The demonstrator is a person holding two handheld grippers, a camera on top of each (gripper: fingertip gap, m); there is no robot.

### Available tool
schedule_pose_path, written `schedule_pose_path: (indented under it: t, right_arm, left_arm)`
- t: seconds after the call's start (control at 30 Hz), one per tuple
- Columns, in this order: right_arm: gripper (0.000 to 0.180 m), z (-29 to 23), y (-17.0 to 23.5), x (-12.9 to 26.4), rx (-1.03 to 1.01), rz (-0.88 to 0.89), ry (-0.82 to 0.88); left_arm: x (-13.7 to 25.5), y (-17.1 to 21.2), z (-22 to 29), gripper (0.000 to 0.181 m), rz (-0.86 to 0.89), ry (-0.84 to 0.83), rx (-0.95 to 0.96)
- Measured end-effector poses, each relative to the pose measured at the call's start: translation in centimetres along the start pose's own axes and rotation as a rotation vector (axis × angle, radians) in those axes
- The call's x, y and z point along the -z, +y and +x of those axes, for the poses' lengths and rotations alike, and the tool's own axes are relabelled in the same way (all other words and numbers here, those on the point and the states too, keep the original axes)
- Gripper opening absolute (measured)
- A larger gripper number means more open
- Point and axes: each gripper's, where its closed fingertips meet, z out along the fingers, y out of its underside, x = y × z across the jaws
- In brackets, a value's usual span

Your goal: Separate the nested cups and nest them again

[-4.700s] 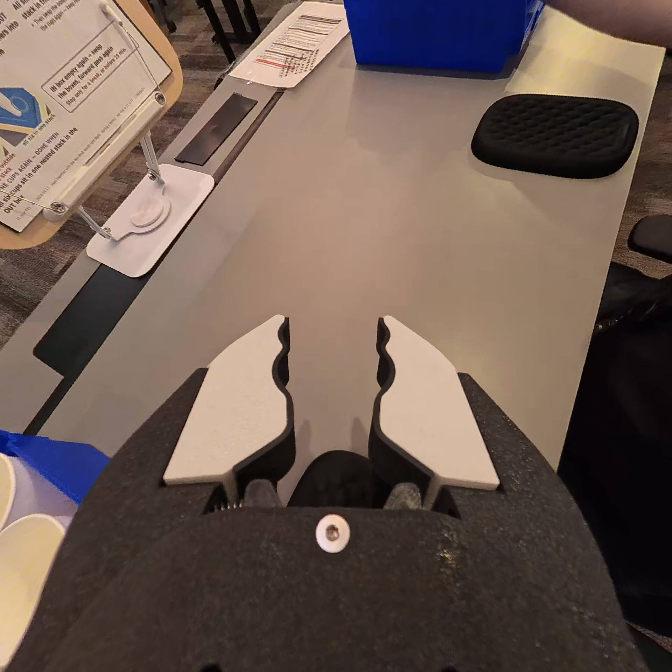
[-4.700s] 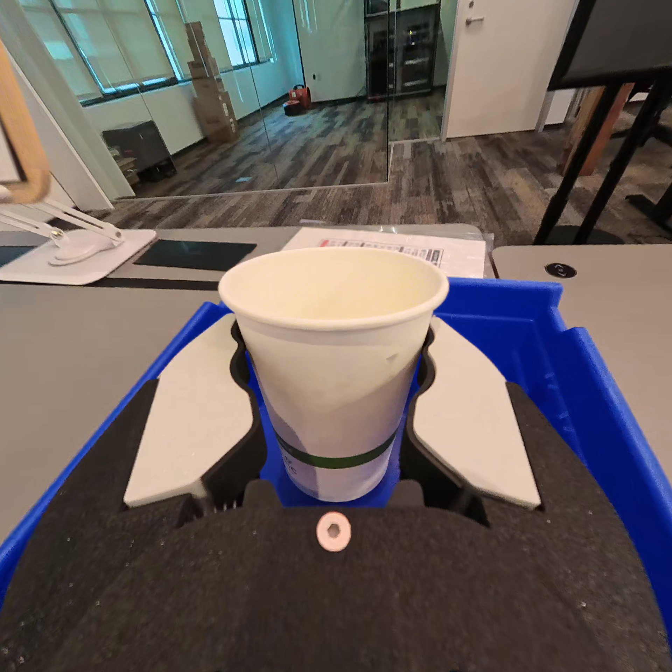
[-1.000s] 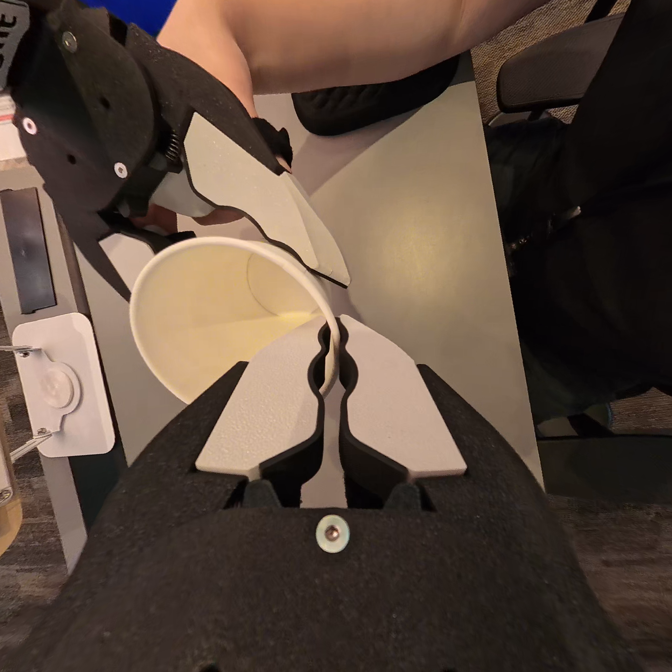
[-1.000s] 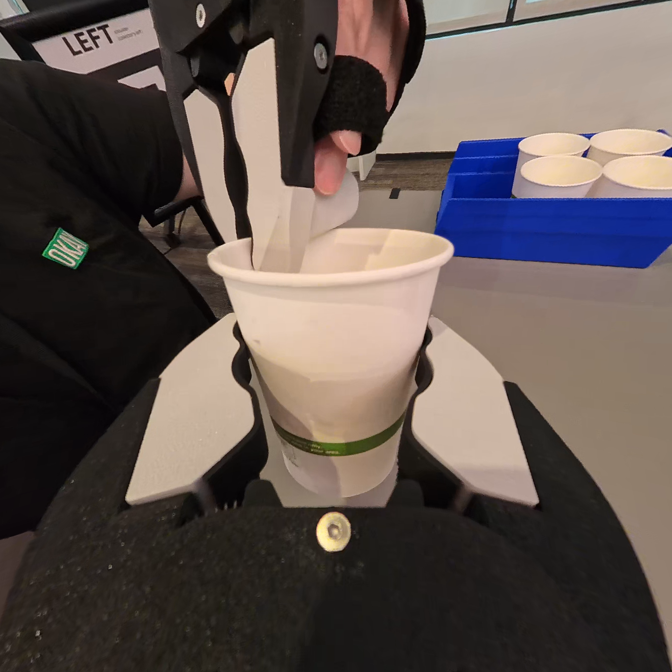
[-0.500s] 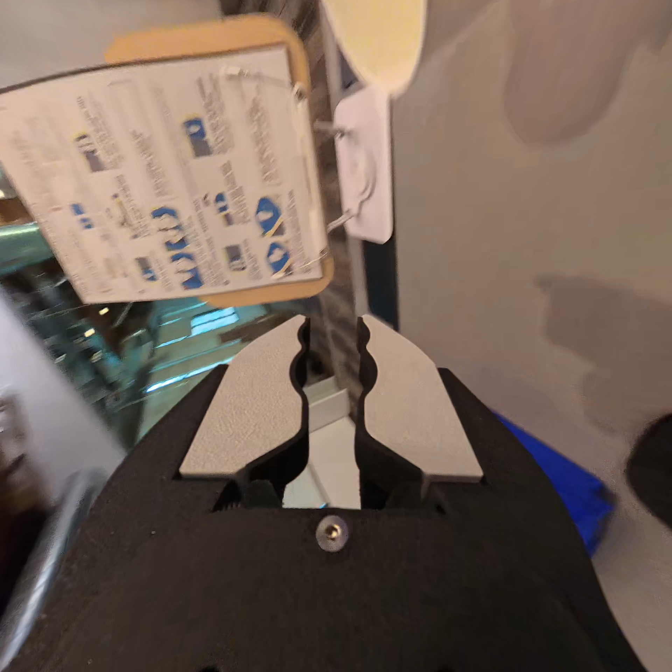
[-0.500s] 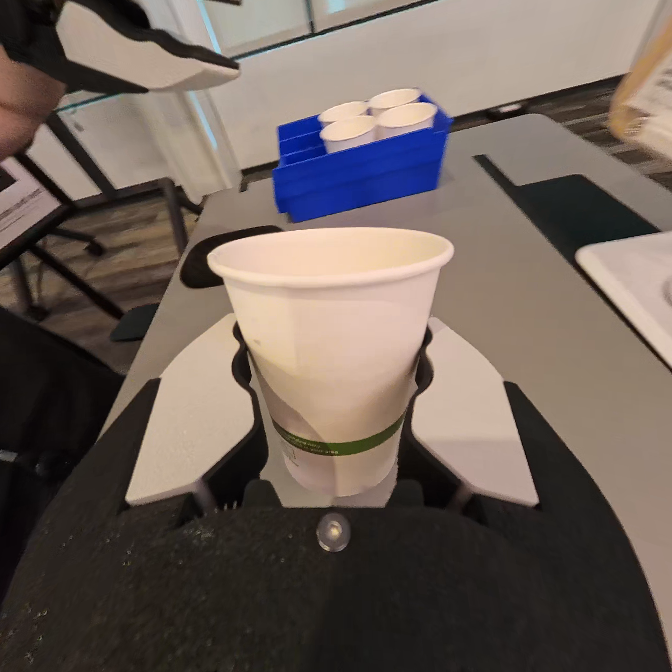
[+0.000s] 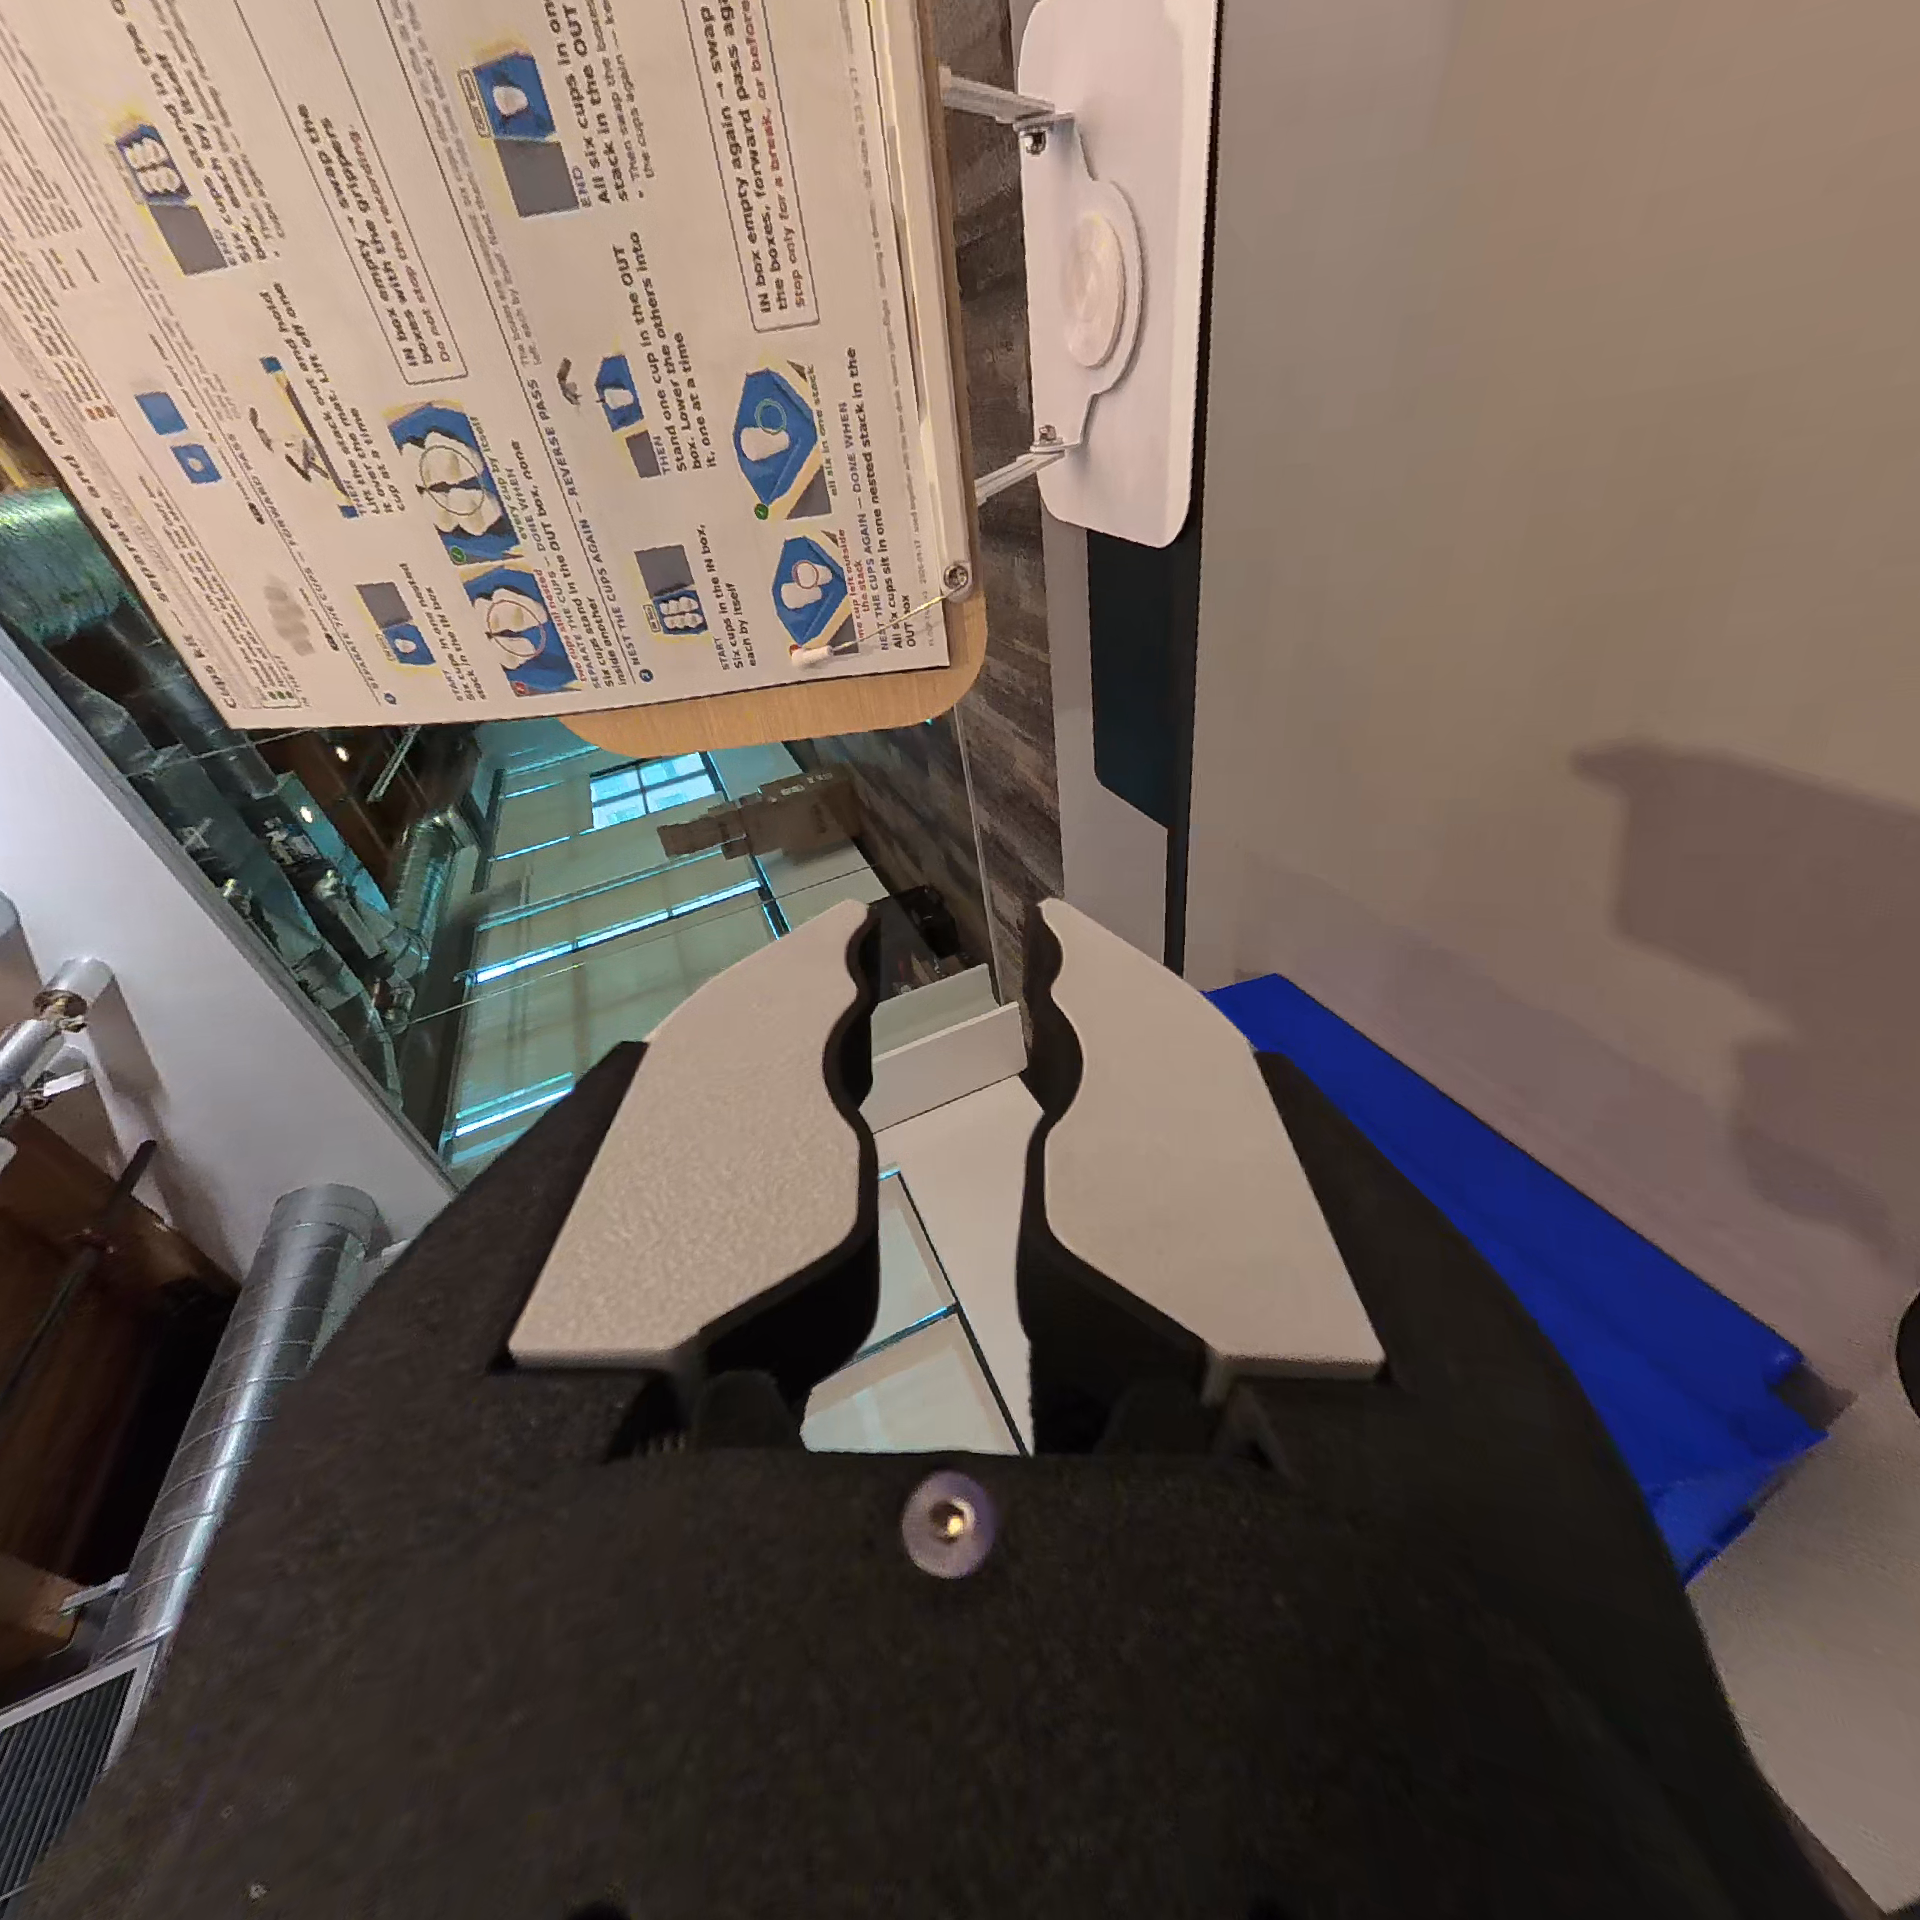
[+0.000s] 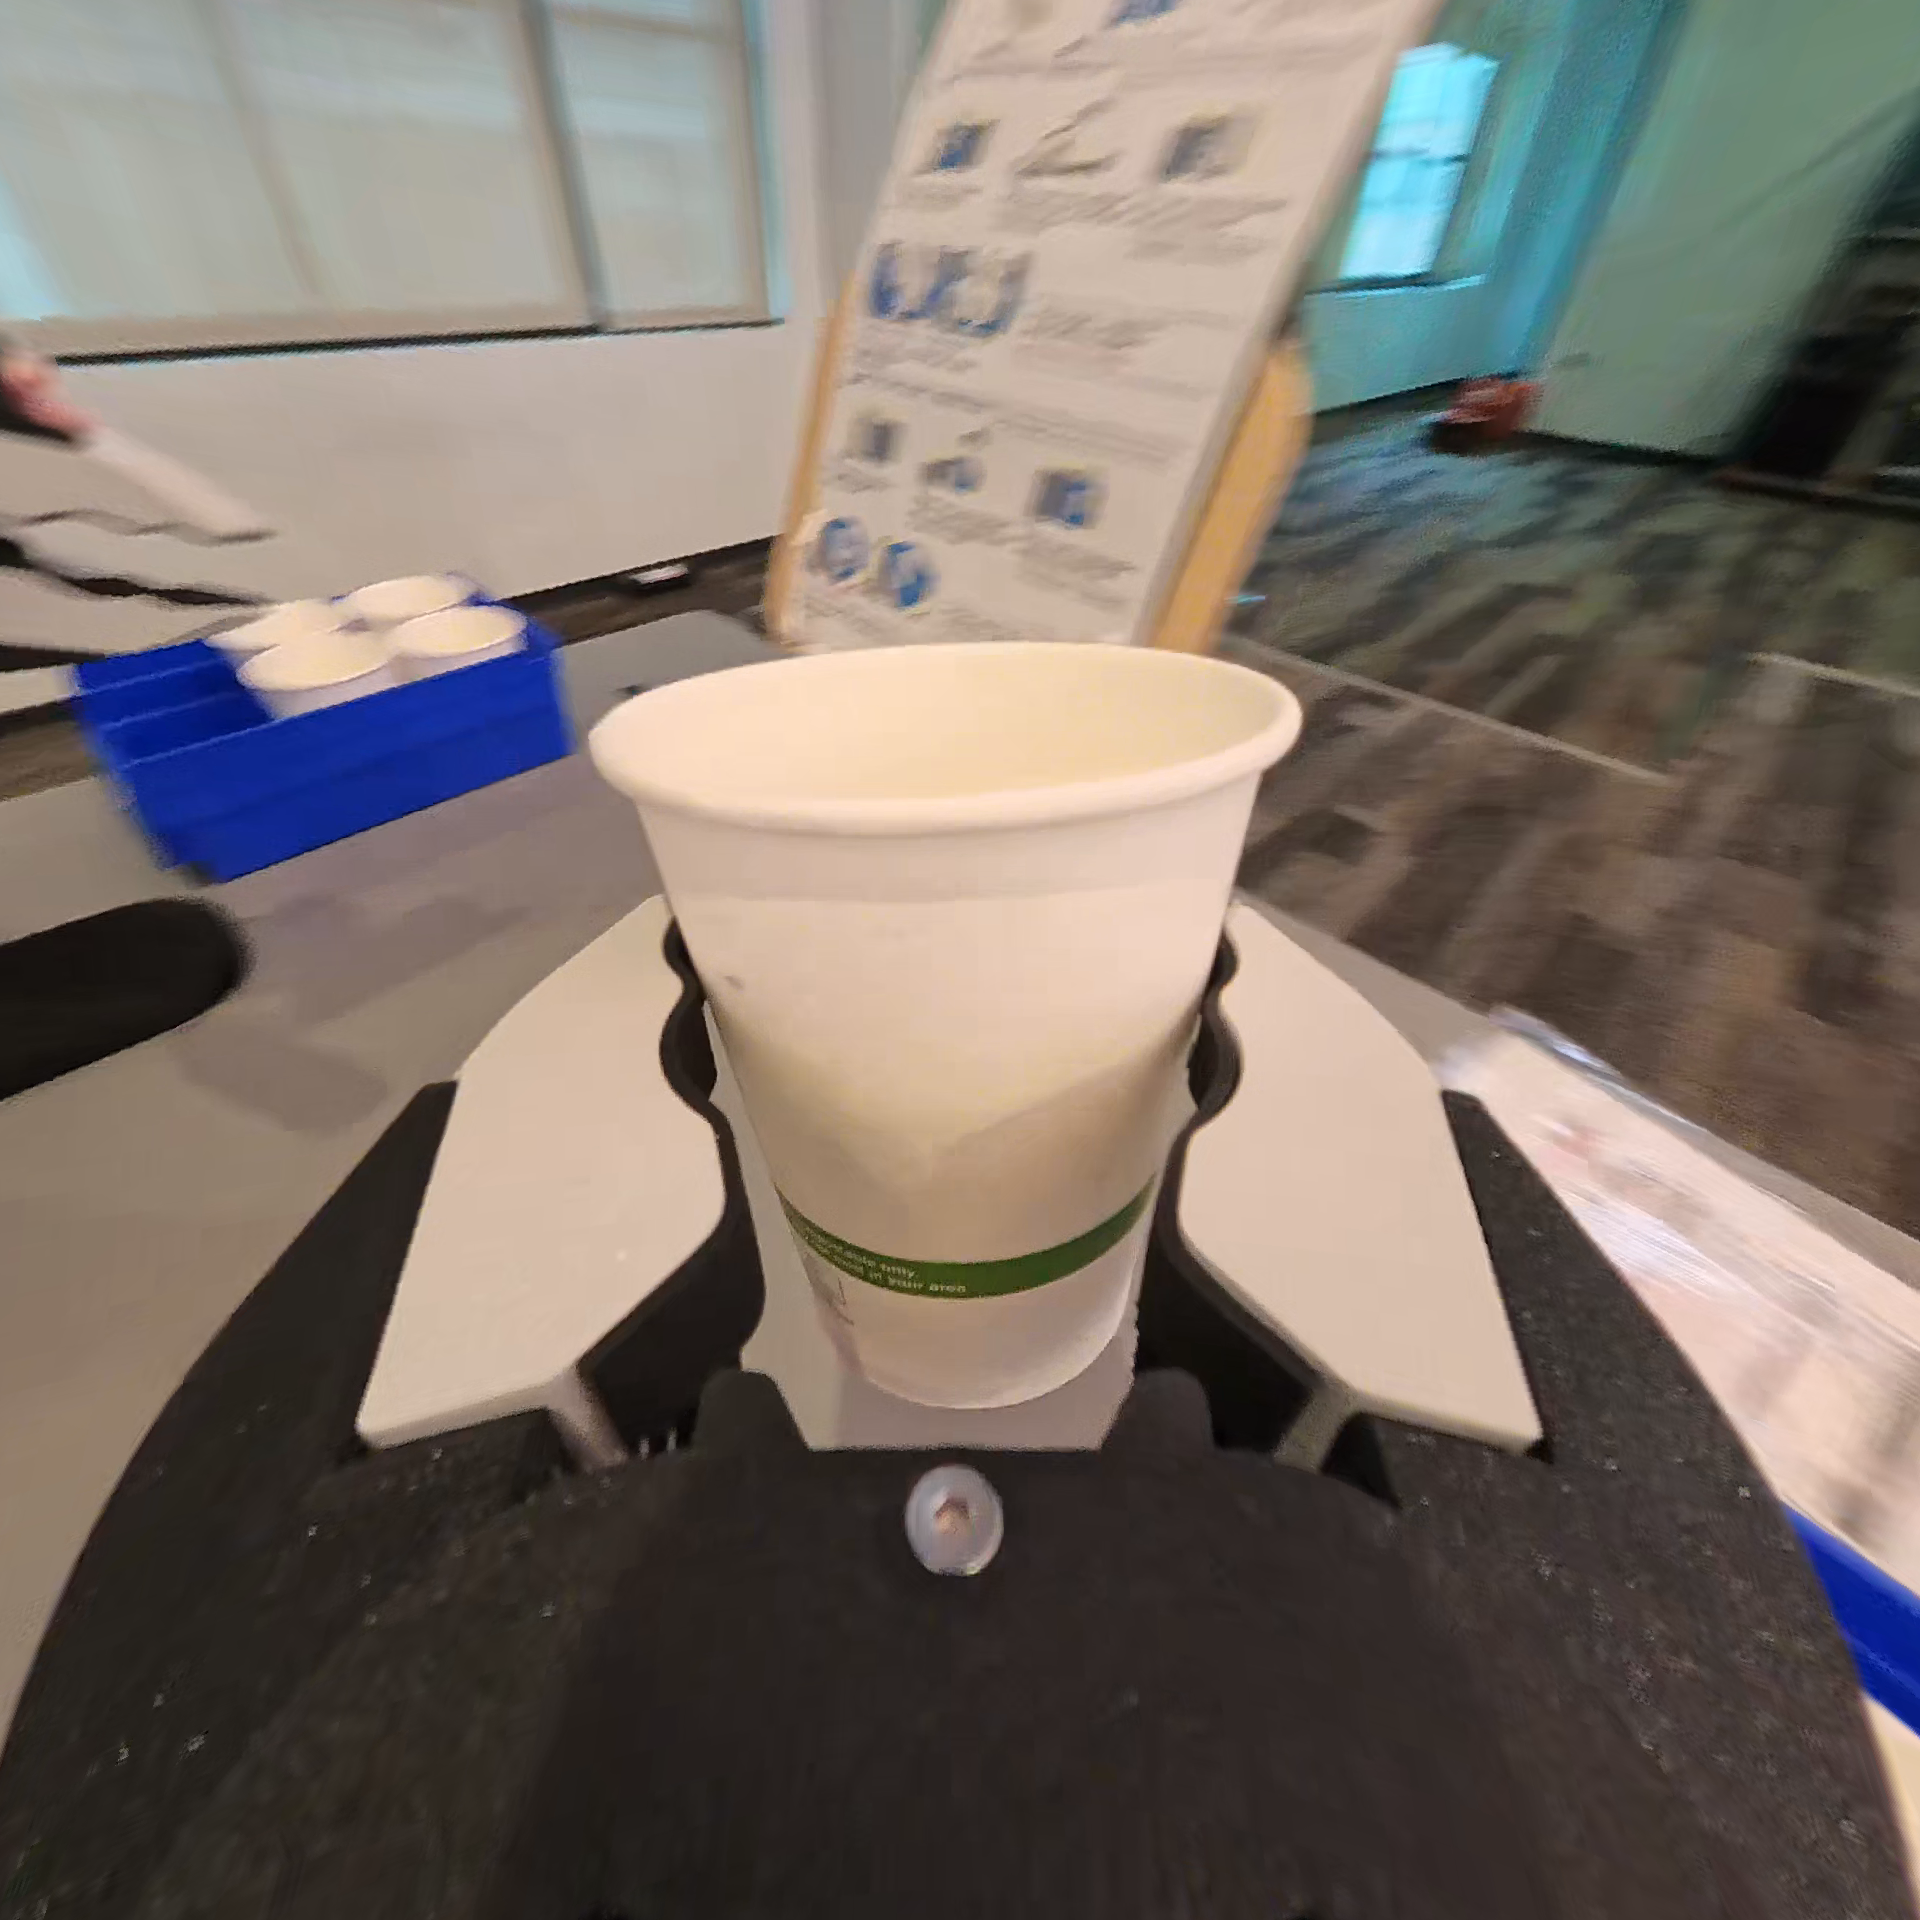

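An office-like workroom set up for a recording exercise is shown. A grey surface (image 7: 1558, 416) of desk kind is seen, with an illustrated instruction sheet (image 7: 499, 312) clipped to a wooden board on a white stand (image 7: 1117, 260). Blue plastic bins (image 8: 343, 748) are placed on the surface, one filled with white paper cups (image 8: 322, 665). Glass partition walls (image 7: 582, 935), exposed ceiling ducts (image 7: 260, 1351), dark plank-patterned flooring (image 8: 1558, 727) and large blinded windows (image 8: 312, 156) are visible around it.
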Motion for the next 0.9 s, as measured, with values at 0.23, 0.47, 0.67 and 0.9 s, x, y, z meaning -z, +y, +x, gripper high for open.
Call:
schedule_pose_path:
  t: [0.23, 0.47, 0.67, 0.9]
  right_arm:
    - [0.090, 12.8, 2.5, 12.5, -0.116, 0.110, 0.384]
    - [0.090, 16.2, 5.8, 14.2, -0.242, 0.297, 0.423]
    - [0.089, 19.4, 9.7, 11.3, -0.197, 0.258, 0.544]
    - [0.090, 20.4, 12.2, 9.5, -0.153, 0.251, 0.603]
  left_arm:
    - [-0.4, 0.6, 1.6, 0.026, 0.007, 0.036, 0.002]
    - [-0.5, -0.1, 1.7, 0.026, 0.010, 0.058, -0.008]
    - [0.5, -0.6, 1.9, 0.026, 0.023, 0.076, -0.003]
    - [1.0, 0.1, 2.4, 0.026, 0.014, 0.096, 0.003]
